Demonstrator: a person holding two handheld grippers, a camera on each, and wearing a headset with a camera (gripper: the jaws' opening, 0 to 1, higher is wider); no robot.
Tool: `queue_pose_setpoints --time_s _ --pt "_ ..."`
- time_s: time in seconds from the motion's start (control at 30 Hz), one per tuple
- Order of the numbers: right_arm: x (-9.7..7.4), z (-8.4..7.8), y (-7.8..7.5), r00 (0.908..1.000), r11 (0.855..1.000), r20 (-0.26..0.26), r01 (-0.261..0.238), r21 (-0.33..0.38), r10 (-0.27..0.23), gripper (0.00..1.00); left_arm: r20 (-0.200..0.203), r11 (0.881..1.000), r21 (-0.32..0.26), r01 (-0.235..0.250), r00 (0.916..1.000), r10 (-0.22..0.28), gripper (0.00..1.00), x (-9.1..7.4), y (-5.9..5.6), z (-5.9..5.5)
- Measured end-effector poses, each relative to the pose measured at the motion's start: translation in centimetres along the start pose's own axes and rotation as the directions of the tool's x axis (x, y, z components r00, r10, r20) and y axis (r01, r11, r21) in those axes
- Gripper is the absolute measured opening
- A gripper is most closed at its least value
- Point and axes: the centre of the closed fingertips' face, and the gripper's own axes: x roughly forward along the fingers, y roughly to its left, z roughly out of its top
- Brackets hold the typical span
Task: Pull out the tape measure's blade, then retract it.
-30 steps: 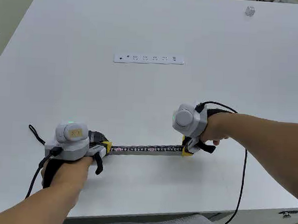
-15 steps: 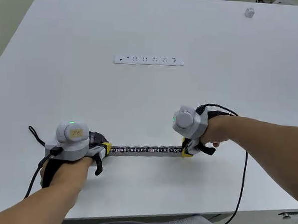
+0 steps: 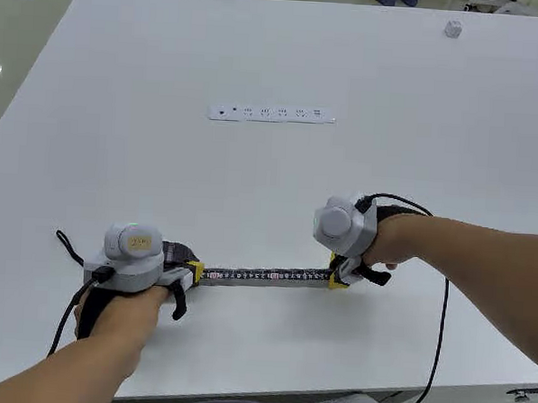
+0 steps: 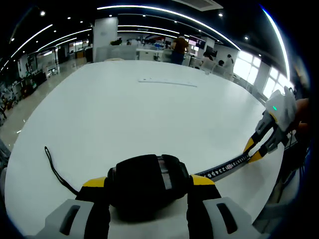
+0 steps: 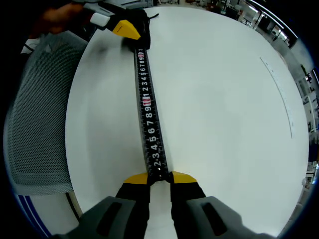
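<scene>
the table [image 3: 258,56] was wide and open ahead of my grippers, with its near edge close behind both hands. a power strip [image 3: 271,114] lay well ahead, out of the way. the blade [image 5: 148,114] lay flat on the table, drawn out, its long axis running straight from my right gripper [image 5: 159,175] across to my left gripper [image 3: 193,272]. the right jaws were clamped on the blade's tip. the left jaws were clenched around the case [image 4: 147,181], which sat on the table between them. with the blade out, i judged retracting came next: the right gripper should ride along the blade's line toward the left one, with nothing lying between them. the strap [image 4: 57,172] trailed off to the left gripper's left.
</scene>
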Motion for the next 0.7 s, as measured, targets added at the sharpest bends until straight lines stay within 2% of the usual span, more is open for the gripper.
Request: queue_pose_setpoints --time_s 0.7 --pt "0.11 0.67 0.21 0.9999 1.000 0.015 0.000 0.003 0.000 0.15 -0.001 1.000 -0.002 0.001 1.0000 -0.001 0.59 -0.09 -0.03 -0.05"
